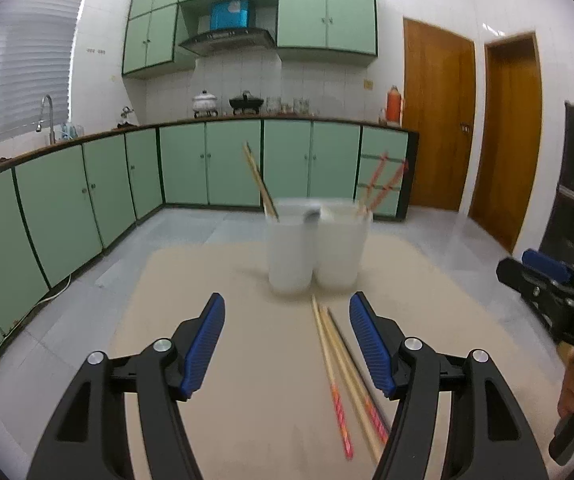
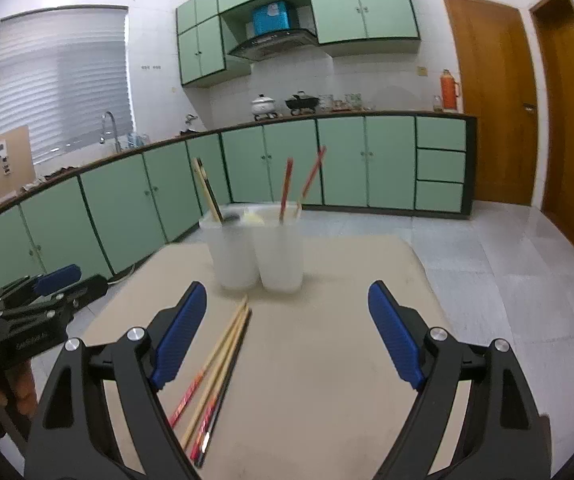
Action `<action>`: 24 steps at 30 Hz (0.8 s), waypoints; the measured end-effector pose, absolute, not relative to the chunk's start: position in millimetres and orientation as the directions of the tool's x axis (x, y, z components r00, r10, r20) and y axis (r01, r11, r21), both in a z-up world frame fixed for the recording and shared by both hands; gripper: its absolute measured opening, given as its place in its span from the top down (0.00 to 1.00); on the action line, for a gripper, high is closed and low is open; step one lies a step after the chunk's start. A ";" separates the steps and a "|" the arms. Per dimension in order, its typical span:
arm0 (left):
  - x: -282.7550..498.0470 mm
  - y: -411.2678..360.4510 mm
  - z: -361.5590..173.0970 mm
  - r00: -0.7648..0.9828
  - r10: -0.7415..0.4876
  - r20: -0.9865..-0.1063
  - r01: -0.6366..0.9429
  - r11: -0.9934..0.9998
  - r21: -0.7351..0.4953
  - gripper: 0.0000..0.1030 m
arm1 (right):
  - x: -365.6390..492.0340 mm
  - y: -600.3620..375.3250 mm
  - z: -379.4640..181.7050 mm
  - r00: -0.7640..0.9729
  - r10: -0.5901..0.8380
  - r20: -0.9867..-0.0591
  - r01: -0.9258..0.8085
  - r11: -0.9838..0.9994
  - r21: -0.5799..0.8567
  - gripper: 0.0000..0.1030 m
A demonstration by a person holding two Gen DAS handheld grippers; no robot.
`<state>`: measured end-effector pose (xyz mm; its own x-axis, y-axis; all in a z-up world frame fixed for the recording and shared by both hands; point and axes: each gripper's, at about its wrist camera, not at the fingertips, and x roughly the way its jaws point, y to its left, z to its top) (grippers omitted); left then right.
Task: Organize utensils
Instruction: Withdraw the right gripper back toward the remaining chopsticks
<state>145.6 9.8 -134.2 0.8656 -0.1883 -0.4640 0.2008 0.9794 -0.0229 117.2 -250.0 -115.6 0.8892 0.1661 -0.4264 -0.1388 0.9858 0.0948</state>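
Both claws stand with their jaws apart and nothing between the pads: the left gripper (image 1: 287,344) fills the bottom of its own view, the right gripper (image 2: 287,332) the bottom of its own. Neither touches anything.

On the beige table (image 1: 215,280) a loose bundle of chopsticks (image 1: 341,376) lies in the lower middle of the left view, just inside the right-hand blue pad; in the right view the same bundle (image 2: 215,376) runs along the left-hand pad, partly under it. Beyond them, at frame centre, two pale translucent cups stand side by side, touching or nearly so. The left cup (image 2: 233,254) holds tan and dark sticks, the right cup (image 2: 281,258) holds red-patterned ones (so the sorting seems to go by kind).

Judging by this, the step in hand is a fresh pickup, with some sticks already sorted and the bundle on the table still to go. The next move calls for singling out one chopstick or a matching pair from the bundle, closing on it near its middle, then dropping it into the cup with its like.
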 end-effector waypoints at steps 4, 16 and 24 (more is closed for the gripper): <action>130.7 11.8 -164.4 0.841 -0.177 -0.511 0.199 0.980 -0.012 0.38 | 102.3 -237.8 -145.6 0.874 0.153 -0.462 -0.125 0.988 0.092 0.23; 110.7 25.3 -198.7 0.800 -0.159 -0.578 0.177 0.984 -0.026 0.38 | 83.9 -196.7 -206.0 0.750 0.185 -0.635 -0.195 0.979 0.054 0.29; 106.9 29.3 -204.1 0.799 -0.148 -0.583 0.165 0.986 -0.024 0.38 | 79.1 -184.3 -218.5 0.724 0.172 -0.668 -0.223 0.975 0.010 0.33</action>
